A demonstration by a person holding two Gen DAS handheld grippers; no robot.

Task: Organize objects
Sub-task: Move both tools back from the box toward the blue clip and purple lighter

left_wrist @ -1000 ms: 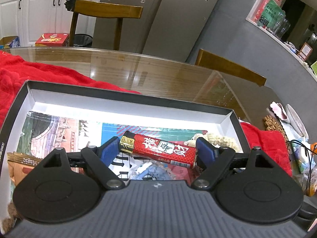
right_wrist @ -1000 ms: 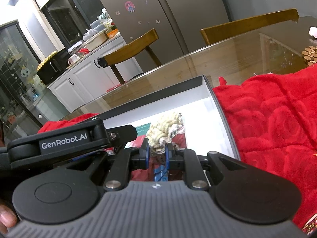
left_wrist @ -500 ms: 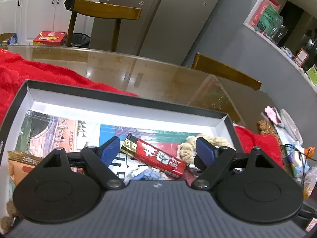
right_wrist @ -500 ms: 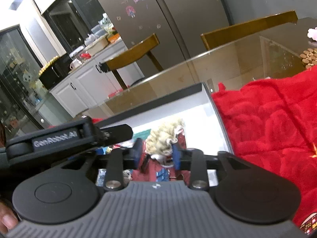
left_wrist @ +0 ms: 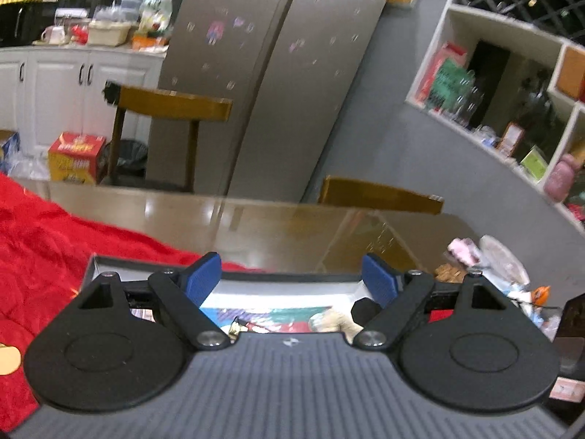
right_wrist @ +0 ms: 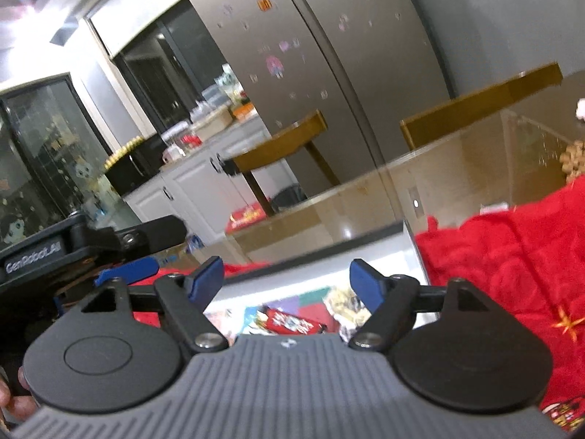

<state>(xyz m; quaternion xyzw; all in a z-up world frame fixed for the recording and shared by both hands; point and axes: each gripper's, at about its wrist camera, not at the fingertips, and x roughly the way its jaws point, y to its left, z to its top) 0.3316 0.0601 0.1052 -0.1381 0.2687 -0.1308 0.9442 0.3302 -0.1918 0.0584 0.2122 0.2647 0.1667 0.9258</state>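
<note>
Red lighter [right_wrist: 292, 322] in box [right_wrist: 369, 243], left gripper [right_wrist: 126, 272] marked "GenRobot.AI"

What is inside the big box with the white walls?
Inside the box lie a red lighter, a cream woolly bundle and colourful printed paper on the bottom. The tongs' grey body hides the near part of the box.
</note>
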